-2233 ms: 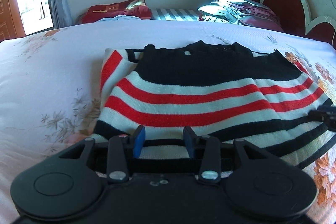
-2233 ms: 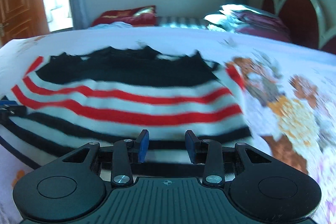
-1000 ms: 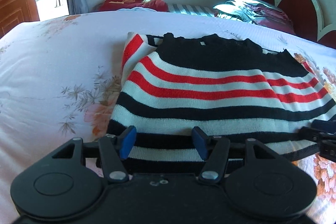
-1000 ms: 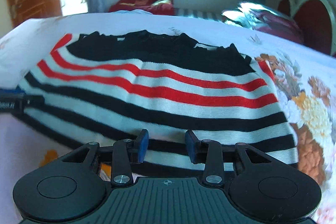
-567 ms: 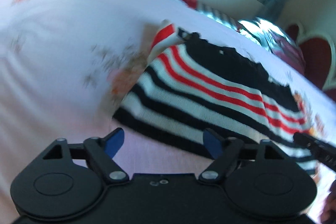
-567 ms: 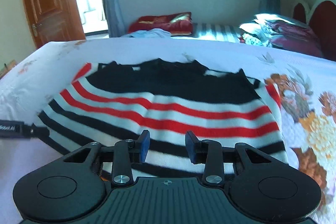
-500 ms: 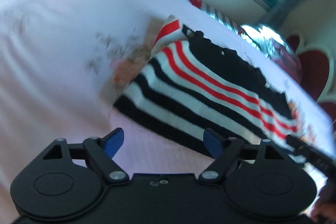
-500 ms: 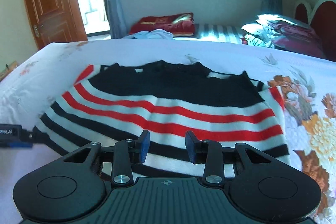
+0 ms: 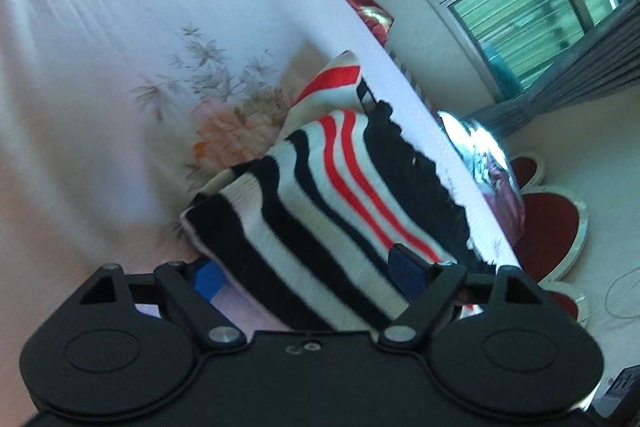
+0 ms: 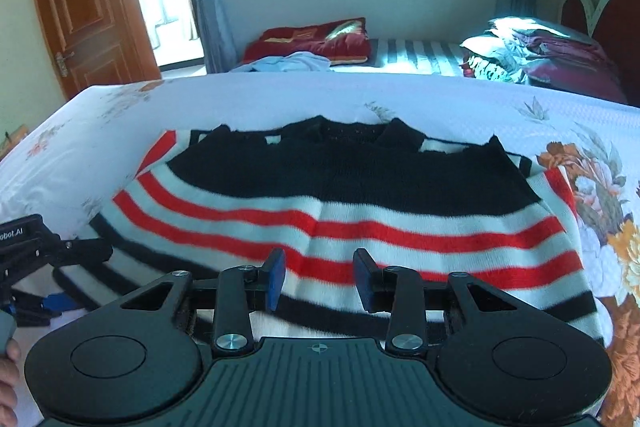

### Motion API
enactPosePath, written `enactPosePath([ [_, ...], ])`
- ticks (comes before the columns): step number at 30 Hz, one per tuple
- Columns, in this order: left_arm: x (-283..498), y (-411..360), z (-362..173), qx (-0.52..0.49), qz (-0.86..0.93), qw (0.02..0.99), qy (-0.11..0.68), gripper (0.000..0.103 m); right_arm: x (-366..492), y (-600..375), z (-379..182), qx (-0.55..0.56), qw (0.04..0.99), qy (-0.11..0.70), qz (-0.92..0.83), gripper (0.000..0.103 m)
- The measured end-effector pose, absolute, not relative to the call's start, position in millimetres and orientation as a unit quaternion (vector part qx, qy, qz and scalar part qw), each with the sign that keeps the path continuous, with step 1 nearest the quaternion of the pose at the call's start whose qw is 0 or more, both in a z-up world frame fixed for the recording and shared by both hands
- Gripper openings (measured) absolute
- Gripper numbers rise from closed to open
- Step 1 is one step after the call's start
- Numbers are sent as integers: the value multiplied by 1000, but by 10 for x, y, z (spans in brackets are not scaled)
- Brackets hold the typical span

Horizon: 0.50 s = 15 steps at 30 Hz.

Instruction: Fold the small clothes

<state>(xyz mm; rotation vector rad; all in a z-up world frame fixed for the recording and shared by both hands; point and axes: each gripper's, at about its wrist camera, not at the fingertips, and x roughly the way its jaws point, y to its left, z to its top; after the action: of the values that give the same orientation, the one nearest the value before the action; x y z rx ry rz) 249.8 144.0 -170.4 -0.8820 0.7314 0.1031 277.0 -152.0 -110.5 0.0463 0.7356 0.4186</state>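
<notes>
A black, white and red striped sweater point(image 10: 340, 211) lies flat on the floral bedsheet point(image 10: 280, 95). In the left wrist view the picture is rolled, and the sweater's point(image 9: 320, 195) near side edge runs between the wide jaws of my left gripper point(image 9: 306, 269). One blue pad point(image 9: 208, 275) sits low beside the edge and the other above the knit; neither presses. The right wrist view has that left gripper point(image 10: 84, 275) at the sweater's lower left corner. My right gripper point(image 10: 320, 281) hovers over the hem, fingers apart, nothing between them.
Red pillows point(image 10: 312, 41) and a pile of bedding point(image 10: 540, 55) lie on a second bed under the window. A red headboard point(image 10: 612, 19) stands at the right, a wooden door point(image 10: 88, 15) at the left. A hand point(image 10: 8, 367) shows at the lower left.
My left gripper's jaws have widened, and it has rolled and swung round to the sweater's left edge. The right gripper has lifted a little, so more of the room shows.
</notes>
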Motion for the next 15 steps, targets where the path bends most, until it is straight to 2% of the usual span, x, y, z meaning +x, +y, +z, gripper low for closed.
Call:
enactPosePath([
  [1,2525,1434,-1712,-419,45,840,340,81,2808,-1490,-1121,24,913,357,198,37],
  [2,2550,1440,-1733,-424,41,841,334,75,2836,-1451,-1150,22,913,358,193,37],
  [4,2581,1467,-1785,-438,38,838,325,63,2900,-1362,-1265,9,908,375,188,37],
  [5,2577,1481,-1809,-444,39,836,319,53,2925,-1308,-1352,-5,901,391,187,37],
  [6,2586,1498,-1849,-452,36,833,317,46,2904,-1279,-1379,-15,905,381,186,37],
  [11,2611,1534,-1898,-460,23,832,310,43,2877,-1261,-1241,-6,919,356,166,37],
  [15,2654,1524,-1890,-463,19,829,314,43,2912,-1115,-1406,-49,911,375,166,37],
])
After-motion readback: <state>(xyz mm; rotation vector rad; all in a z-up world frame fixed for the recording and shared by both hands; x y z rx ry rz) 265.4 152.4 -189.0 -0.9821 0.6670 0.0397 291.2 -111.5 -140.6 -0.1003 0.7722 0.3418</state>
